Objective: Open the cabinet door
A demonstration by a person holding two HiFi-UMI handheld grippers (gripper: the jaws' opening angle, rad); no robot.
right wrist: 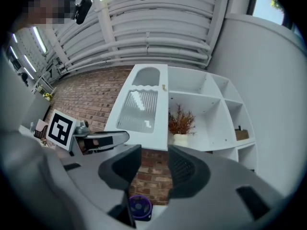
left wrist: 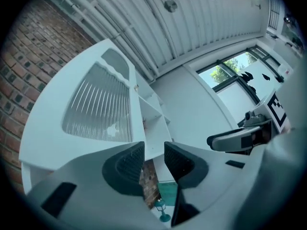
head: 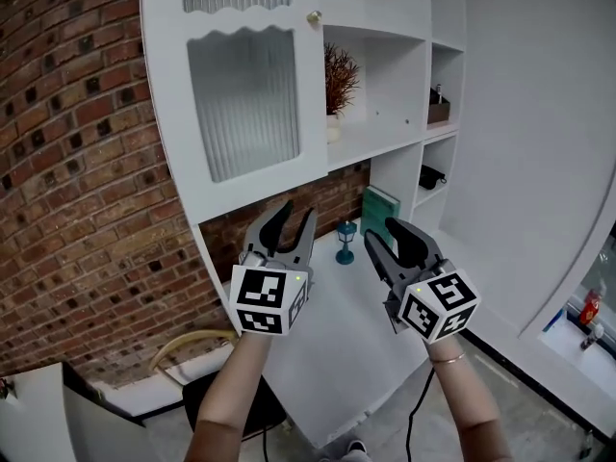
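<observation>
The left tongs (head: 296,210) and right tongs (head: 383,229) are spread, empty; the door knob (head: 314,17) is high above them: lift one, pinch it squarely, pull gently

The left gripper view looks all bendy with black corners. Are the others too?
Left gripper view: wide lens curves the cabinet door, corners dark, bright window glare. Right gripper view: same curving and dark rim. Head view: brick wall bows less, no dark corners.

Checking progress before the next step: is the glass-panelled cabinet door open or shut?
Shut: the cabinet door lies flush with the shelf unit front, with no gap at its knob edge.
</observation>
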